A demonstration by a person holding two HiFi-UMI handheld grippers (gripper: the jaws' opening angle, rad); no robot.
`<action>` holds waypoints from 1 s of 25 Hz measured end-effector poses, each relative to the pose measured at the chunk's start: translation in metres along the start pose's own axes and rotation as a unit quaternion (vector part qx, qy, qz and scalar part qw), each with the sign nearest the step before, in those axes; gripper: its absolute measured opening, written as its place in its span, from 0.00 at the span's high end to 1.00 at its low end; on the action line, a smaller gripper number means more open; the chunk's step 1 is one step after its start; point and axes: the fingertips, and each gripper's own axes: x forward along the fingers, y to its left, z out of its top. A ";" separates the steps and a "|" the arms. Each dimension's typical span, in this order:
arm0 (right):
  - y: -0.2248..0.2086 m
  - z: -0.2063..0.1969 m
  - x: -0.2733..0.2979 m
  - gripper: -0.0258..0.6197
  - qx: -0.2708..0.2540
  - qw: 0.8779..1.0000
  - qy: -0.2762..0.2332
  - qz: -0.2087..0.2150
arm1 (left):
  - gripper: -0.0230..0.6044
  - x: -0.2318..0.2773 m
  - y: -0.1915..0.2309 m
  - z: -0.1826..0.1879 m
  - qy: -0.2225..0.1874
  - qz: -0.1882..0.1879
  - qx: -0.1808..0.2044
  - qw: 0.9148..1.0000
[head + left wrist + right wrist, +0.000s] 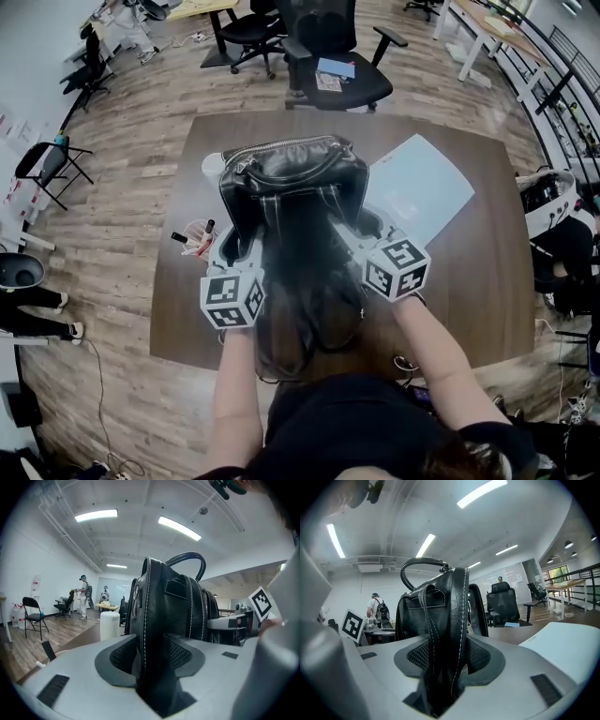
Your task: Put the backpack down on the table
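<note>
Head view: the black leather backpack (292, 192) is seen upright on the dark brown wooden table (469, 281), just beyond both grippers. Its straps (157, 677) are seen loose between the parted jaws of the left gripper (236, 251) and right gripper (359, 228).

Wood-plank floor (141, 187), black office chair (323, 33), white walls (28, 550), ceiling strip lights (96, 515).

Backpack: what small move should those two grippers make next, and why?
Probably draw both back toward the person. The backpack stands on the table, and the left gripper and right gripper have open jaws, each with a strap loose between them.
</note>
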 end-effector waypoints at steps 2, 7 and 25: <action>0.001 0.001 -0.007 0.67 -0.003 1.000 -0.001 0.002 | 0.67 -0.005 -0.003 0.000 0.000 0.003 0.001 1.000; 0.003 0.003 -0.029 0.64 -0.004 1.000 -0.011 0.005 | 0.64 -0.020 -0.013 -0.002 -0.009 0.014 0.000 1.000; 0.010 0.014 -0.089 0.66 0.019 0.999 -0.035 -0.018 | 0.72 -0.080 -0.041 0.008 -0.037 0.040 -0.008 0.998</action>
